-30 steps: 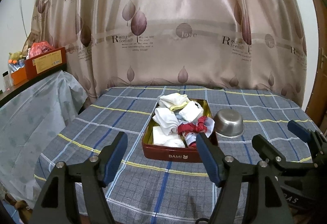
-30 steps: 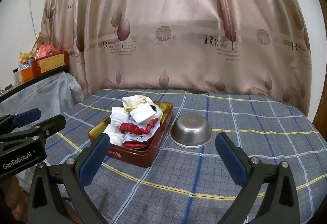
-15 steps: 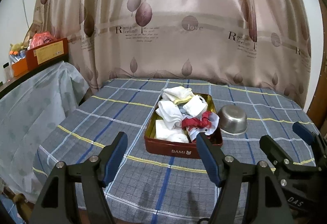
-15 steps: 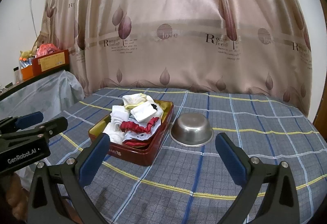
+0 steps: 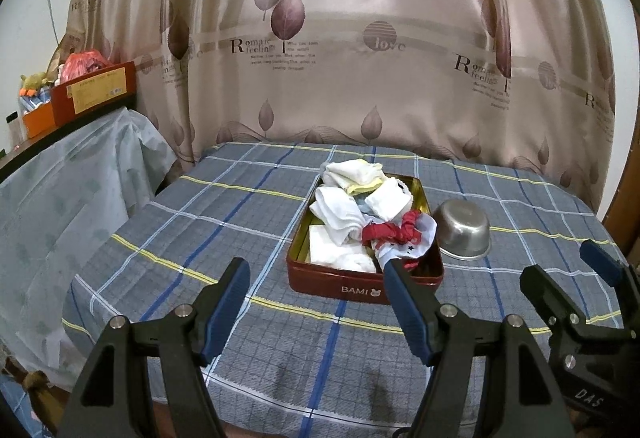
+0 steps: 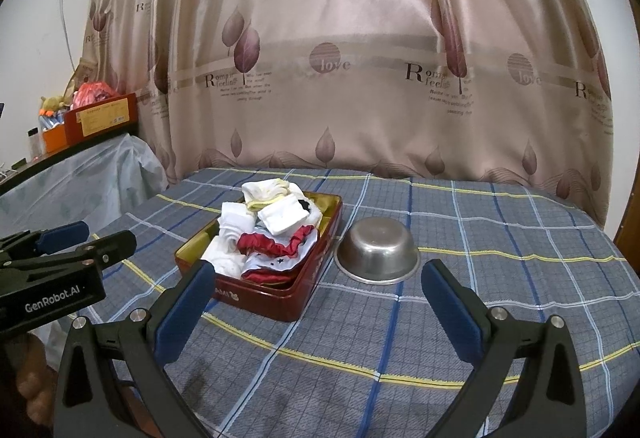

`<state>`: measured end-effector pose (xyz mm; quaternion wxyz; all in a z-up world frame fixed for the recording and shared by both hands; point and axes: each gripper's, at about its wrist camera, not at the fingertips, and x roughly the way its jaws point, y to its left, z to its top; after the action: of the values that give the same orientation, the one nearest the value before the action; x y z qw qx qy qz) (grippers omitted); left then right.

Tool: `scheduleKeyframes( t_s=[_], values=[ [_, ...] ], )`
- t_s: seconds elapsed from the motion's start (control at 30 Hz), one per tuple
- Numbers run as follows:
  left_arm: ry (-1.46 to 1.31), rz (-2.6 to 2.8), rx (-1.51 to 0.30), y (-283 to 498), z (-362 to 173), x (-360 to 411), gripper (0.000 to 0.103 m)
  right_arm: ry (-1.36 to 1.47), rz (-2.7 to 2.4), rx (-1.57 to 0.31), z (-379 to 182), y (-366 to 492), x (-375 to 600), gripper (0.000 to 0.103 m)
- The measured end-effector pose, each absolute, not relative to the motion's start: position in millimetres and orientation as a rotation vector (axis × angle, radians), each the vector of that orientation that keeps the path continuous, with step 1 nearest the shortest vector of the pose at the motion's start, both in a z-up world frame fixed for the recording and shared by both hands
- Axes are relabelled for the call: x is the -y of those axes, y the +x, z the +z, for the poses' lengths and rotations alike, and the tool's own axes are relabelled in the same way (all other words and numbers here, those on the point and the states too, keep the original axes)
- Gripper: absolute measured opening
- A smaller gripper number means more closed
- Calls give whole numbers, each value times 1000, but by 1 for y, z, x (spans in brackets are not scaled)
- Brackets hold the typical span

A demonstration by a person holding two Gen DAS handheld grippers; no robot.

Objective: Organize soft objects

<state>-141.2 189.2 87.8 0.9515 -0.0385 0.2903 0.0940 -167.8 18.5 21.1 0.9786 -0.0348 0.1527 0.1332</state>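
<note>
Left gripper (image 5: 316,278) held level, jaws spread wide, nothing between the blue pads (image 5: 226,312). Right gripper (image 6: 314,284) same: jaws wide apart, empty. The two sit side by side, near each other, both pointing forward, neither touching anything.

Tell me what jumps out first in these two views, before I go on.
A dark red tin sits mid-table, heaped with white socks and a red frilly cloth that spills over its right rim. Just right of it a steel bowl lies upside down on the checked tablecloth. The left claw and right claw both hang open and empty, short of the tin.
</note>
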Motion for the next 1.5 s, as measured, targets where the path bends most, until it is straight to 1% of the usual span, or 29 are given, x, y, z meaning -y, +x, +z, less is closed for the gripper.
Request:
scheduleKeyframes(
  t_s=[1.5],
  values=[
    [-55,182,-610,-138,80,-189,71,-74,272,-317,21,-167,-19,102]
  ],
)
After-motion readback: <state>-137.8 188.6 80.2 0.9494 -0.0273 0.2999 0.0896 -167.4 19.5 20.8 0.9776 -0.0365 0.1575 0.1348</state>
